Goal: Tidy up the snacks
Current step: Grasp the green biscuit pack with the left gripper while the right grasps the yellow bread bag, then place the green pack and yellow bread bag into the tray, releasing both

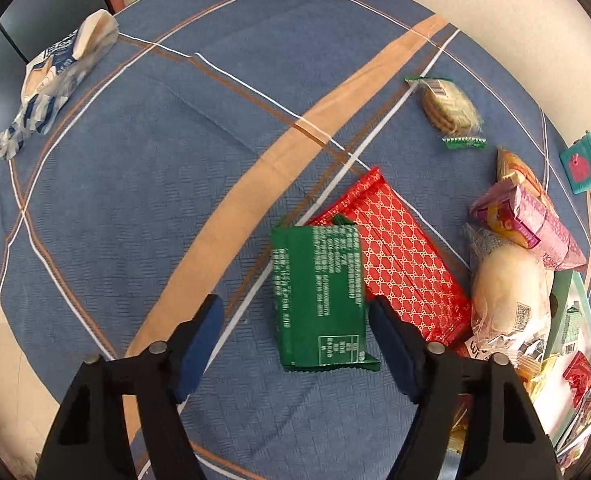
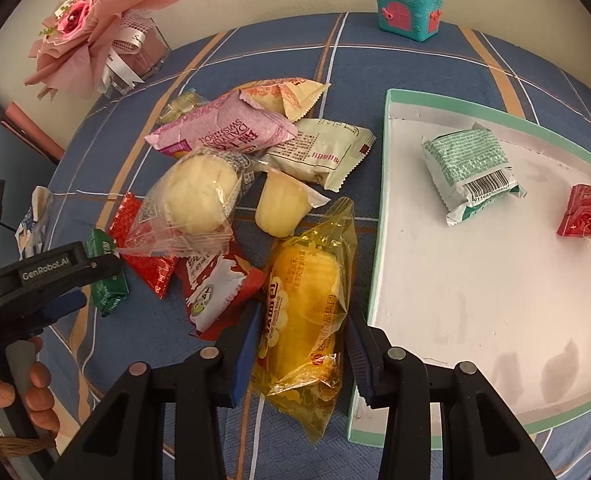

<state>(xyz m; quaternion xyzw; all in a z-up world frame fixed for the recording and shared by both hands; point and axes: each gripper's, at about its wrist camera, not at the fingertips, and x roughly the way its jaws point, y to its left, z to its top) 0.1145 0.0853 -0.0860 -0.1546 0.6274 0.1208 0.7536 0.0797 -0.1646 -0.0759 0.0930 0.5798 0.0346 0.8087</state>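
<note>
In the right wrist view my right gripper [image 2: 306,312] is shut on a yellow bread packet [image 2: 307,304], one blue pad on each long side, at the near edge of the snack pile. Just to the right lies a white tray with a teal rim [image 2: 387,200], holding a green-white packet [image 2: 471,172] and a red packet [image 2: 587,216]. In the left wrist view my left gripper [image 1: 295,304] points down over a green packet [image 1: 319,300] that overlaps a red patterned packet [image 1: 407,256]. Its fingers straddle the green packet, and the left pad [image 1: 199,344] stands clear of it.
The pile holds a pink Swiss roll [image 2: 223,128], a clear-wrapped bun [image 2: 199,200], a jelly cup [image 2: 279,208] and a red-white packet [image 2: 219,288]. A cracker pack [image 1: 451,108] and a blue-white bag [image 1: 51,88] lie apart. A teal toy chest [image 2: 409,10] and a bouquet [image 2: 95,28] stand at the back.
</note>
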